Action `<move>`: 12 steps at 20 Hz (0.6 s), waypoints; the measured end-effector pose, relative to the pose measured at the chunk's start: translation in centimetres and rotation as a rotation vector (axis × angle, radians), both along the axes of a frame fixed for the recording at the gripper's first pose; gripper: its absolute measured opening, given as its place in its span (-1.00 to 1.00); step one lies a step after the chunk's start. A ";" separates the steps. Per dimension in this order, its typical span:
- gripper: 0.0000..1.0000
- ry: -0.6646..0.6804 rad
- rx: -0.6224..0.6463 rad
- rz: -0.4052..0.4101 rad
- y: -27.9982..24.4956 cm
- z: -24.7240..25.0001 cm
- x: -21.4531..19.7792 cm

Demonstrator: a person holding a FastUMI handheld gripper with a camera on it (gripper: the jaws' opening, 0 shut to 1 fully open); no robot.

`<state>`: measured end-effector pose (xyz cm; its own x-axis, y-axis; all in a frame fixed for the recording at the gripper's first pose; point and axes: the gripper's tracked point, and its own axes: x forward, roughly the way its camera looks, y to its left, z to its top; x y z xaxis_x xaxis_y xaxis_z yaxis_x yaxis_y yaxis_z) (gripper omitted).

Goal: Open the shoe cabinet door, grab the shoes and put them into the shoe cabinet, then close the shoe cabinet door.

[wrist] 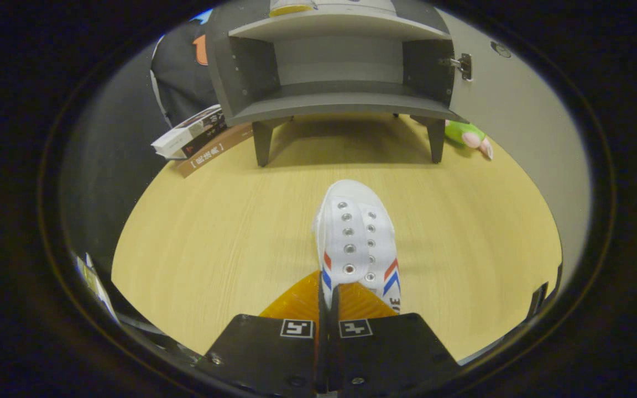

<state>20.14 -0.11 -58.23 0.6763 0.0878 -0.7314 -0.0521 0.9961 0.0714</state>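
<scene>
The white shoe [358, 243] sits directly ahead of the claw [329, 301], its toe pointing away toward the cabinet and its heel end reaching back to the fingertips. It is a canvas sneaker with two rows of metal eyelets and red and blue slanted stripes on both sides near the heel. The claw's two fingers are drawn close together, with only a thin slit between them, and they pinch the left side wall of the shoe near its heel opening; the rest of the shoe extends forward and slightly to the right of the fingers. Whether the sole rests on the surface or is raised off it cannot be told.

Under the shoe spreads a pale wood-grain tabletop [213, 232], running ahead of and to both sides of the fingers. Well beyond the shoe stands the grey shoe cabinet [340, 105] on short legs, its inner shelf bare and exposed. Its door [512, 116] is swung wide open to the right of the opening, with a metal hinge [464, 66] at the joint. To the left of the cabinet's legs lies a stack of books [197, 135]. To the right, beside the far leg and at the foot of the open door, lies a green plush toy [470, 137].
</scene>
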 end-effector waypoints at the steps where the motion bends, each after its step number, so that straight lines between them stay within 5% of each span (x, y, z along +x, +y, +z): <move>1: -0.93 -0.005 0.009 0.001 0.1 0.5 -0.5; 12: -0.92 -0.174 -0.009 0.049 -3.4 14.0 -1.7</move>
<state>18.48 -3.52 -44.19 0.7876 0.1173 -0.6049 -0.1108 0.9927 0.0481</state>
